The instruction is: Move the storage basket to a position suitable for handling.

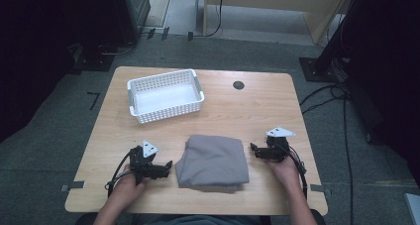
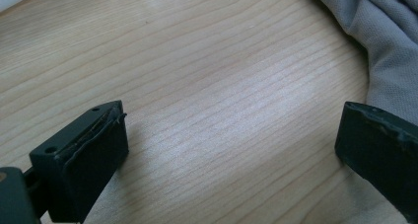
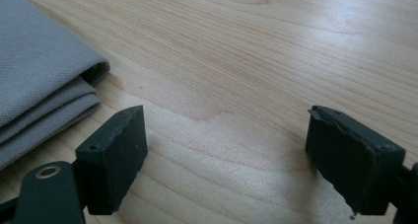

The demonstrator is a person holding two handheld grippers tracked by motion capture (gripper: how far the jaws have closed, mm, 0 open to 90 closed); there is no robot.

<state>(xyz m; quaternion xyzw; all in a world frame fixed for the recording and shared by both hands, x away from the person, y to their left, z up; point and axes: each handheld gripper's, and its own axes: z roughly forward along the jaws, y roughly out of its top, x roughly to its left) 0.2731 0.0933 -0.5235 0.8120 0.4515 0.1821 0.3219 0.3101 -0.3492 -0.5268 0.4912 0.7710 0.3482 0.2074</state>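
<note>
Both tools flank the folded grey cloth, nothing gripped yet.

High view: your left tool (image 1: 167, 166) sits at the cloth's 9 o'clock and your right tool (image 1: 253, 149) at its 3 o'clock, each just beside the folded grey cloth (image 1: 213, 161), which lies at the tabletop's (image 1: 257, 106) 6 o'clock; its slightly longer axis seems to run 12 to 6. The white basket (image 1: 166, 96) waits at 11 o'clock, so the next move is likely pinching both side edges. Left gripper view: jaws spread, over bare wood, the cloth (image 2: 384, 41) at 2 o'clock. Right gripper view: jaws spread wide, the stacked fold (image 3: 44, 86) at 9 o'clock.
</note>
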